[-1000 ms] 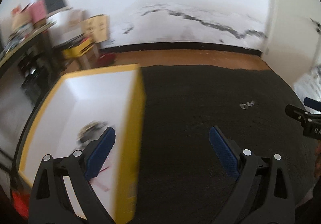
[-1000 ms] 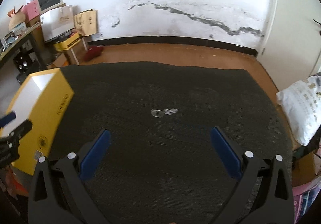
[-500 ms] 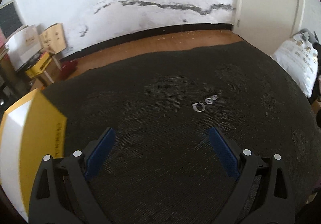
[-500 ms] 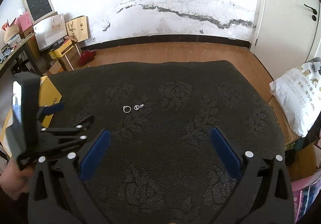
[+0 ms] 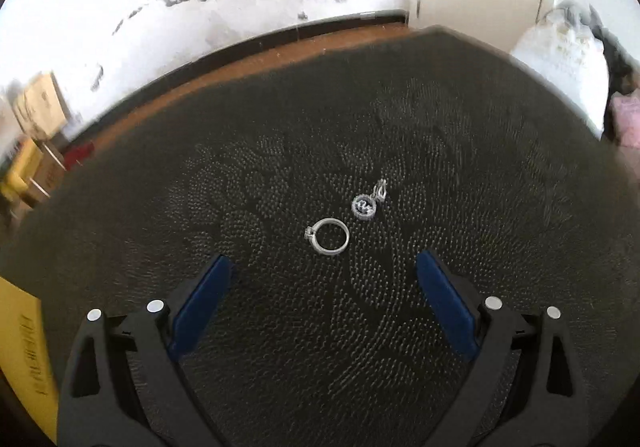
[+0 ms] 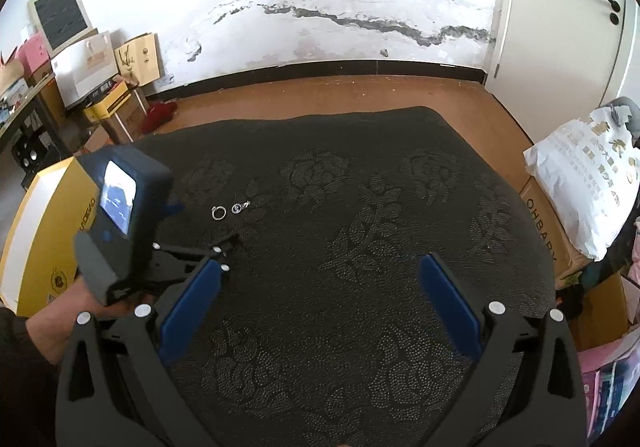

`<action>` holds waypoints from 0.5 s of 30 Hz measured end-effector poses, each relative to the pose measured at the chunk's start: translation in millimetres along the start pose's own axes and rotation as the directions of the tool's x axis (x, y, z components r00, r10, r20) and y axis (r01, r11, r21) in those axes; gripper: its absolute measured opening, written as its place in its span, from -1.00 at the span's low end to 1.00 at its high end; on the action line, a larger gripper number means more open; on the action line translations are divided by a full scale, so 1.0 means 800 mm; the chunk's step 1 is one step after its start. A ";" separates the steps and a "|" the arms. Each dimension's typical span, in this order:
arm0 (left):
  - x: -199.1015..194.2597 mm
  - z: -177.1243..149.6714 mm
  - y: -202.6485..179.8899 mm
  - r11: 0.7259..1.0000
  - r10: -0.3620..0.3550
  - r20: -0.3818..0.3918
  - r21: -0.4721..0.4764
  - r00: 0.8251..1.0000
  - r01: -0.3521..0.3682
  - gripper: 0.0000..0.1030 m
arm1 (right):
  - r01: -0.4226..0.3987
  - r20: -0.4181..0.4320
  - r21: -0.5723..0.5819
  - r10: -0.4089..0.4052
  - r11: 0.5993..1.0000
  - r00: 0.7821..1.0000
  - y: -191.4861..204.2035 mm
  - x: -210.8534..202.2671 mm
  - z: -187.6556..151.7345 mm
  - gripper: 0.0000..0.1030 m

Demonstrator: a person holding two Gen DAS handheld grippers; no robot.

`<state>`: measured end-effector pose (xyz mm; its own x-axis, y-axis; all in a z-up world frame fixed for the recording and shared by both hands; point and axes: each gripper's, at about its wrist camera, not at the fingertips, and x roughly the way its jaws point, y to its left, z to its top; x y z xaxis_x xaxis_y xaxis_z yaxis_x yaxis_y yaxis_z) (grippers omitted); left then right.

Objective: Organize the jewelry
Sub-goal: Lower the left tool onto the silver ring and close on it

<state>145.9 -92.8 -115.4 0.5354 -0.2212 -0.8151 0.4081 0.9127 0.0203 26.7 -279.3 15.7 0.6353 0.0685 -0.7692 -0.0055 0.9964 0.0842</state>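
- The left gripper [image 5: 322, 287], black with blue pads, hangs just above a dark cloth with a flower pattern [image 5: 280, 367], and its two fingers are spread wide with nothing between them
- A thin silver ring with a small stone [image 5: 327, 235] lies flat on the cloth, just past the tips of the left gripper and about midway between its two fingers
- A smaller round silver charm [image 5: 364, 205] lies just beside the ring, on the side away from the gripper and a bit to the right
- A tiny silver piece [image 5: 380, 191] touches or almost touches the charm; it is too small to tell what it is
- The three silver things sit well in from every edge of the cloth, nearer its left edge than its right edge in the right wrist view
- The right gripper [image 6: 320, 287], the same black and blue kind, has its fingers spread wide too and holds nothing
- It is farther back, and the ring is well away from it, up and to the left
- In the right wrist view a hand [image 6: 72, 307] in a dark sleeve holds the left gripper's handle
- A yellow box with a white inside [image 6: 44, 243] sits at the left edge of the cloth, well apart from the ring
- A white bag with writing [image 6: 580, 187] rests on a brown box beside the right edge of the cloth
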 end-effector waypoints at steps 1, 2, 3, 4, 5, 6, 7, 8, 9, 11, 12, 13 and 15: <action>0.001 -0.001 0.003 1.000 -0.009 0.015 -0.013 1.000 0.009 0.79 | -0.006 0.005 0.006 0.006 1.000 1.000 -0.002 -0.001 0.002 0.87; 0.002 -0.001 0.001 1.000 -0.001 0.015 0.003 1.000 0.001 0.79 | -0.009 0.010 0.010 0.009 1.000 1.000 -0.003 -0.003 0.003 0.87; 0.003 -0.001 0.000 1.000 -0.003 0.018 0.013 1.000 0.003 0.78 | -0.013 0.014 0.013 0.013 1.000 1.000 -0.004 -0.004 0.004 0.87; 0.005 0.001 -0.001 1.000 -0.006 0.018 0.011 1.000 0.006 0.78 | -0.017 0.017 0.015 0.016 1.000 1.000 -0.004 -0.006 0.004 0.87; 0.006 0.002 -0.001 1.000 -0.007 0.020 0.012 1.000 0.006 0.73 | -0.021 0.019 0.016 0.021 1.000 1.000 -0.004 -0.007 0.005 0.87; 0.007 0.004 0.000 1.000 -0.008 0.025 0.012 1.000 0.007 0.61 | -0.025 0.020 0.016 0.025 1.000 0.999 -0.004 -0.008 0.005 0.87; 0.008 0.006 0.000 1.000 -0.003 0.032 0.012 0.999 0.003 0.53 | -0.028 0.020 0.017 0.028 0.999 0.999 -0.003 -0.009 0.006 0.87; 0.008 0.009 0.001 1.000 -0.010 0.036 0.011 0.999 0.009 0.37 | -0.032 0.022 0.017 0.031 0.999 0.999 -0.004 -0.010 0.005 0.87; 0.007 0.010 0.001 1.000 -0.005 0.038 0.007 0.999 0.005 0.30 | -0.031 0.024 0.019 0.031 0.999 0.999 -0.005 -0.011 0.005 0.87; 0.006 0.010 -0.001 1.000 -0.010 0.045 0.021 0.999 0.009 0.14 | -0.029 0.026 0.025 0.029 0.999 0.999 -0.008 -0.012 0.006 0.87; 0.003 0.010 -0.003 1.000 -0.009 0.049 0.030 0.999 0.008 -0.04 | -0.030 0.026 0.032 0.029 0.999 0.999 -0.010 -0.012 0.006 0.87; 0.002 0.010 -0.006 0.999 -0.014 0.051 0.041 0.999 0.012 -0.09 | -0.031 0.024 0.040 0.030 0.999 0.999 -0.013 -0.012 0.006 0.87; -0.003 0.007 -0.015 0.998 -0.022 0.055 0.063 0.998 0.018 -0.34 | -0.034 0.022 0.052 0.033 0.998 0.999 -0.016 -0.012 0.007 0.87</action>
<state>143.6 -104.9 -110.6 0.5662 -0.2596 -0.7823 0.4634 0.8852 0.0417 24.9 -293.3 25.5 0.6520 0.1003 -0.7516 0.0130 0.9896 0.1434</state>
